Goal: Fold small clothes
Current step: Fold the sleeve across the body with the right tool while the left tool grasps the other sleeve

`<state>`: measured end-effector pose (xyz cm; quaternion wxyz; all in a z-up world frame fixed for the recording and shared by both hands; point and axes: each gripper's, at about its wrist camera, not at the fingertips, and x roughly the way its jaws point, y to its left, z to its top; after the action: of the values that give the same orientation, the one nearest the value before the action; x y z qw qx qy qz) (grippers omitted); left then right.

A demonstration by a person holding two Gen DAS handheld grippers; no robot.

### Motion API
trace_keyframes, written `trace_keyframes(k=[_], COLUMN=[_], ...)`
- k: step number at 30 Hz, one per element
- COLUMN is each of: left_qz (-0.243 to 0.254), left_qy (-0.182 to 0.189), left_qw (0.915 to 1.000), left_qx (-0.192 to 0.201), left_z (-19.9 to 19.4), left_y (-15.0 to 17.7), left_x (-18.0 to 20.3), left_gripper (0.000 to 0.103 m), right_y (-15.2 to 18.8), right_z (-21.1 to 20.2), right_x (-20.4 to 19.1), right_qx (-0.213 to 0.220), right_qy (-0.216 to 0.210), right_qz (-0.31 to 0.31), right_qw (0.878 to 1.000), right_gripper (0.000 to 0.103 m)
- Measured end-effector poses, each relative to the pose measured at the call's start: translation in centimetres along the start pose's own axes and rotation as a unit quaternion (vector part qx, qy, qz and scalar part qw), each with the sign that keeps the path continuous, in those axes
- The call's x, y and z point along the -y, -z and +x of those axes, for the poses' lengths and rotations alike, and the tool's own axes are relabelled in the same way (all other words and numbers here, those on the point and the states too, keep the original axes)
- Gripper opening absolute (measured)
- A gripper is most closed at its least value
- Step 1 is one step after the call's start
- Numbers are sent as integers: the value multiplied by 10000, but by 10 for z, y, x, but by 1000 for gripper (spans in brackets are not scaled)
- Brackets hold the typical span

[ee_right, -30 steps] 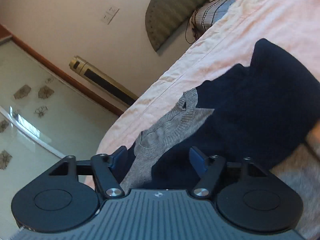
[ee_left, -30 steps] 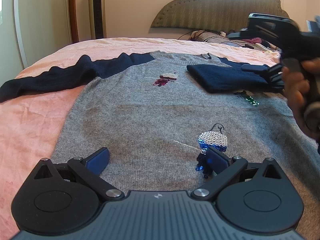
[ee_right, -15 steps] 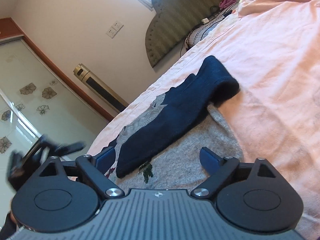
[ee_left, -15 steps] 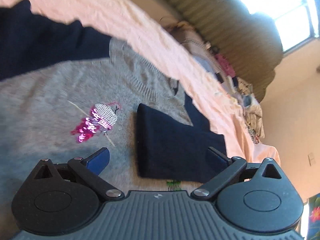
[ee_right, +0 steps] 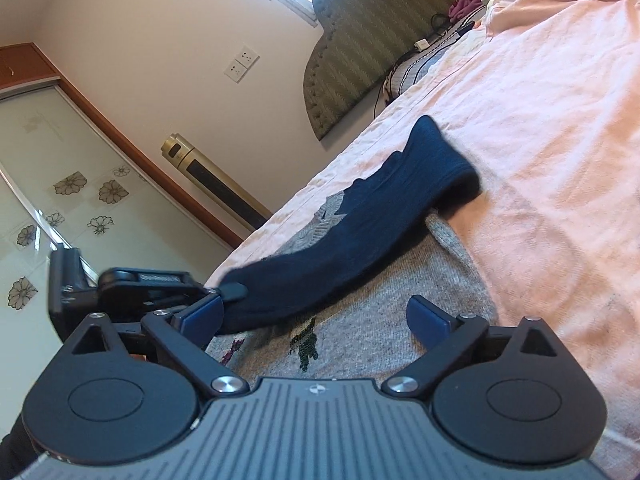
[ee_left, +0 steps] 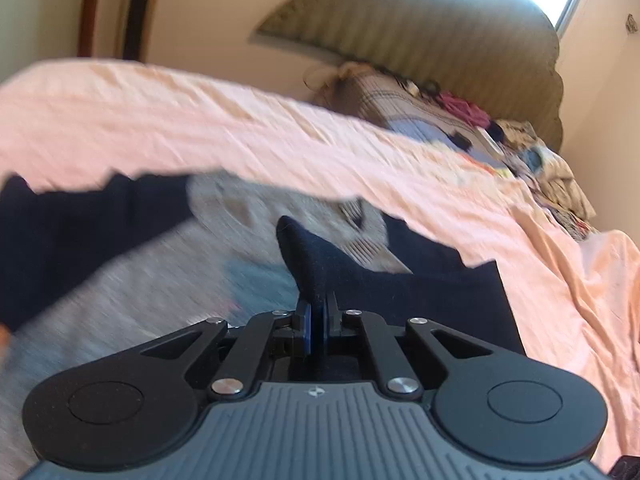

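Note:
A small grey knit sweater (ee_right: 372, 320) with navy sleeves lies flat on the pink bed; it also shows in the left wrist view (ee_left: 132, 300). Its right navy sleeve (ee_right: 360, 232) is folded across the chest. My left gripper (ee_left: 317, 322) is shut on the cuff end of that navy sleeve (ee_left: 316, 264) and lifts it slightly. From the right wrist view the left gripper (ee_right: 224, 294) pinches the cuff. My right gripper (ee_right: 316, 316) is open and empty, low over the grey body near sequin motifs (ee_right: 306, 342).
The pink bedsheet (ee_right: 552, 128) spreads to the right. A padded headboard (ee_left: 420, 52) and a pile of clothes and pillows (ee_left: 460, 120) sit at the bed's far end. A tall gold tower unit (ee_right: 216, 180) and a glass wardrobe door (ee_right: 60, 184) stand by the wall.
My left gripper has closed on the folded navy sleeve's cuff, having been open half a second ago. My right gripper has let the sleeve go and drawn back, staying open.

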<state>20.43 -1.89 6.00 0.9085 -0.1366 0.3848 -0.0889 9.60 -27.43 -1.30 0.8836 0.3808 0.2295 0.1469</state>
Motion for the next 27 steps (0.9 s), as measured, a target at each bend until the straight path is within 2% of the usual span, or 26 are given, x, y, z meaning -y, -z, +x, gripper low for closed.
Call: trace_keyframes(k=[2,5,6,8,10,11,13,14,15,16,18,21,22,23,24,25,27], left_qz=[-38,60,54,-144,-444,-500,-352,-159,91,260,228,161,444,690,882,905,866], left_qy=[-374,-978,-1077,-1070,-1269,-1179,-882,-791,-692,-582,-490,-672,-774,-862,-883,-869,-927], left_qw=[9993,9941,9924,9935,9909,9910,9900,9892,9896,9917,9963,9975,9955,9933,9914,9913,9913], left_qx=[-55,-474,-592,-357,73,400,1042,1226,1258,1116,669,123,311,329,387,392,359], left_z=[3,22,25,10,-12,-24,-39,-39,-34,-24,2,39,40,43,43,44,44], left_y=[-6,3,8,12,13,14,18,20,22,21,22,27,30,35,40,40,41], left_x=[-19,-45,-52,-62,-66,-66,-57,-48,-38,-31,-28,-36,-35,-35,-35,-36,-36], left_gripper=[5,5,7,14,30,37,80,88,90,90,90,89,90,90,91,92,96], right_y=[1,1,1,-1,-10,-19,-43,-55,-67,-76,-84,-76,-71,-65,-57,-50,-52], right_z=[0,1,1,0,0,0,7,16,31,50,95,150,160,164,160,158,156], right_x=[0,-1,-1,-2,-9,-15,-29,-37,-44,-51,-58,-49,-41,-35,-33,-32,-30], right_qx=[0,-18,-27,-66,-127,-60,140,192,146,10,-332,-942,-1136,-1174,-1010,-962,-926], right_qy=[-4,15,23,63,261,255,108,73,75,177,669,1563,1774,1773,1635,1608,1543], right_qz=[-9,-46,-58,-42,6,20,-57,-159,-322,-541,-1132,-1864,-1919,-2011,-2284,-2424,-2327], right_qw=[10000,10000,10000,9999,9996,9997,9998,9997,9993,9984,9908,9654,9585,9562,9544,9519,9558], right_gripper=[98,99,99,99,99,100,102,103,103,103,103,101,101,103,103,103,103])
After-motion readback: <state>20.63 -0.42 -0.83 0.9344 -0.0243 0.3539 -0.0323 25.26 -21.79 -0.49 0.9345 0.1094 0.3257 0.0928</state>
